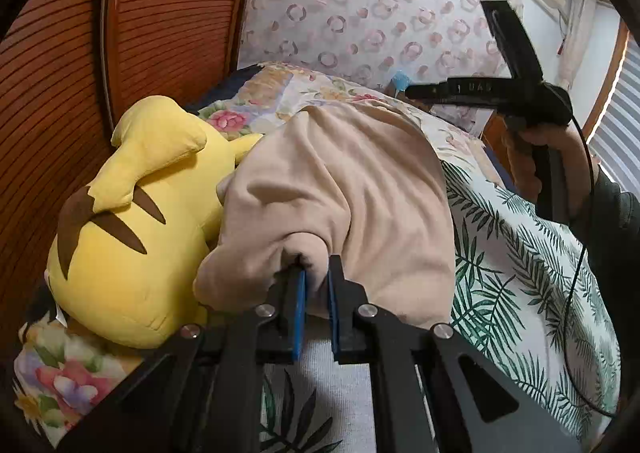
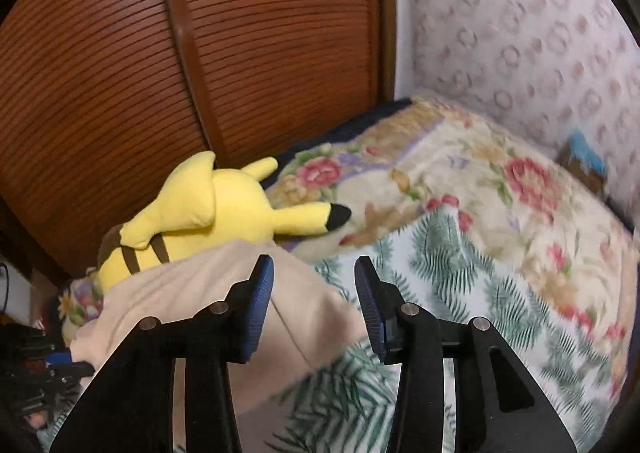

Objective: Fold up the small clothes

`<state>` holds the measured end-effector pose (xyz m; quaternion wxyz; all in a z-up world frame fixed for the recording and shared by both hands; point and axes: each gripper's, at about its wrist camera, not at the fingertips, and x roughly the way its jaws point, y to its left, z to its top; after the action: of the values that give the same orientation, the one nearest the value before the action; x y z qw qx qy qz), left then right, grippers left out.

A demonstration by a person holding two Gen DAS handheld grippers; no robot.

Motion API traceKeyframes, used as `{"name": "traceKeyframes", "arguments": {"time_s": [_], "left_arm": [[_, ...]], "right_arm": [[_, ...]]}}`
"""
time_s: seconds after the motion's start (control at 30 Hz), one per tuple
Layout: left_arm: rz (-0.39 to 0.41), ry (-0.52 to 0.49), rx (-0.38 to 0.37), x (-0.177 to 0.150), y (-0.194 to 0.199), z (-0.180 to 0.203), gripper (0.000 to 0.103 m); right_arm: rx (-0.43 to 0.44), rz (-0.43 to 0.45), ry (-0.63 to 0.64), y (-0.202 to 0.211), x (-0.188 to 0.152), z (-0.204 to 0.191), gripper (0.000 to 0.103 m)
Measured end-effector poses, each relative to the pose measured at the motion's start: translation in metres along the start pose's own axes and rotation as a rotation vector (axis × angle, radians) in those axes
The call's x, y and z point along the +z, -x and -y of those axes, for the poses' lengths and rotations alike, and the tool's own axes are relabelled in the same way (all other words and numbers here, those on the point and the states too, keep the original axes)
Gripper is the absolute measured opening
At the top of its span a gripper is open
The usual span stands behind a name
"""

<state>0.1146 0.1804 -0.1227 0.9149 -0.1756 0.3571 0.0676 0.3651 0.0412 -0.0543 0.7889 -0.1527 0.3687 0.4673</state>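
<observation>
Slatted wooden doors (image 2: 192,65) and ring-patterned wallpaper (image 1: 360,5) back a bed (image 2: 500,293) with leaf-print and floral covers. Only the left wrist view shows the left gripper (image 1: 317,293), fingers pinching a fold of the beige garment (image 1: 340,181), which lies beside the yellow plush toy (image 1: 132,237), and the person's hand (image 1: 544,149) raising the right gripper (image 2: 314,301) at far right. Its own view shows fingers spread, empty, over the garment's right edge.

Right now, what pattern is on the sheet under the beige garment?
Green palm-leaf print on white, on the sheet; clearest in the left wrist view, beside the beige garment.
</observation>
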Motion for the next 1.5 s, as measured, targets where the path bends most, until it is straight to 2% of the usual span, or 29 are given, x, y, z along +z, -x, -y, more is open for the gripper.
{"name": "traceKeyframes", "arguments": {"time_s": [0.07, 0.27, 0.37, 0.4, 0.5, 0.6, 0.67, 0.73, 0.87, 0.93, 1.0, 1.1, 1.17, 1.5], "left_arm": [[-0.001, 0.003, 0.001, 0.001, 0.001, -0.002, 0.007], [-0.012, 0.0, 0.006, 0.003, 0.002, -0.001, 0.007], [-0.017, -0.001, 0.009, 0.003, 0.001, 0.0, 0.007], [-0.02, 0.001, 0.008, 0.003, 0.0, -0.001, 0.007], [-0.03, -0.005, 0.01, 0.002, 0.0, -0.001, 0.007], [-0.034, -0.01, 0.014, 0.001, 0.0, -0.001, 0.007], [-0.036, -0.008, 0.015, 0.002, 0.0, -0.002, 0.007], [-0.036, -0.007, 0.019, 0.002, 0.0, -0.002, 0.008], [-0.029, -0.003, 0.025, 0.001, 0.003, -0.002, 0.012], [-0.024, -0.023, 0.039, 0.0, 0.007, 0.0, 0.013], [-0.005, -0.044, 0.065, 0.001, 0.014, 0.001, 0.013], [0.023, -0.084, 0.097, 0.002, 0.028, 0.007, 0.014], [0.046, -0.104, 0.108, 0.003, 0.037, 0.012, 0.014], [0.115, -0.187, 0.05, 0.006, 0.077, 0.056, 0.015]], "right_arm": [[0.005, -0.017, -0.035, -0.003, -0.007, 0.005, 0.042], [0.09, -0.083, -0.181, -0.016, -0.023, 0.019, 0.041], [0.142, -0.088, -0.219, -0.015, -0.023, 0.022, 0.022], [0.146, -0.092, -0.219, -0.015, -0.023, 0.022, 0.009], [0.138, -0.065, -0.207, -0.011, -0.019, 0.021, 0.005], [0.044, 0.008, -0.213, -0.003, -0.014, 0.026, 0.001], [-0.04, 0.059, -0.228, 0.001, -0.008, 0.033, 0.002], [-0.041, 0.067, -0.256, 0.0, -0.004, 0.039, 0.002], [-0.104, 0.056, -0.177, 0.002, 0.0, 0.025, 0.002], [-0.154, 0.049, -0.156, 0.004, -0.001, 0.021, 0.009], [-0.152, 0.054, -0.155, 0.012, -0.002, 0.021, 0.03], [-0.175, 0.064, -0.14, 0.026, -0.012, 0.016, 0.038], [-0.176, 0.073, -0.133, 0.043, -0.022, 0.01, 0.039], [-0.194, 0.141, -0.087, 0.134, -0.09, -0.04, 0.043]]}}
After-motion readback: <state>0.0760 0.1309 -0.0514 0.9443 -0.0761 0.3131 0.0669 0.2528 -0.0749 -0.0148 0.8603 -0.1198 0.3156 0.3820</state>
